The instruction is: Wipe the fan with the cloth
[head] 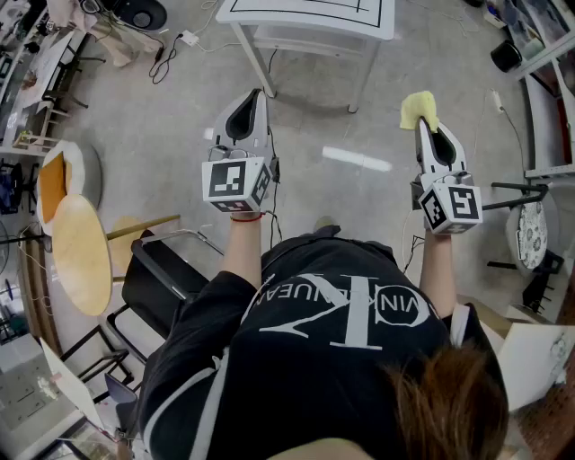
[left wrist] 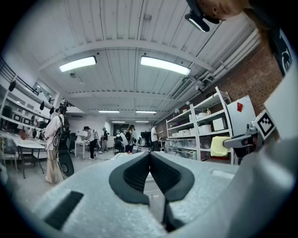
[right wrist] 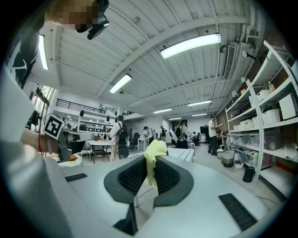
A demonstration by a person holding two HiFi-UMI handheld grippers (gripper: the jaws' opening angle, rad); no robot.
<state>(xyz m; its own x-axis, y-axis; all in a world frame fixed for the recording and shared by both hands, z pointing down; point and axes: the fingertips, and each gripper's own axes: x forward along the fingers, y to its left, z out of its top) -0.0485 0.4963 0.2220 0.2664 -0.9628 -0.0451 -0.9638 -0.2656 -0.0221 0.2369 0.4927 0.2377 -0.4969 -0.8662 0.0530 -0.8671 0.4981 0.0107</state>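
Big open lab or workshop hall, not a home. Strip lights are running along a white ribbed ceiling. Metal shelves are lining a brick wall and carrying boxes and bins. Several people are standing and working around tables far back. Cables are trailing over a bare grey concrete floor beside a white table.

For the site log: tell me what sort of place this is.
Probably a shared workshop or lab hall: open metal shelving stocked with boxes, work tables with people standing around, and ceiling strip lights.
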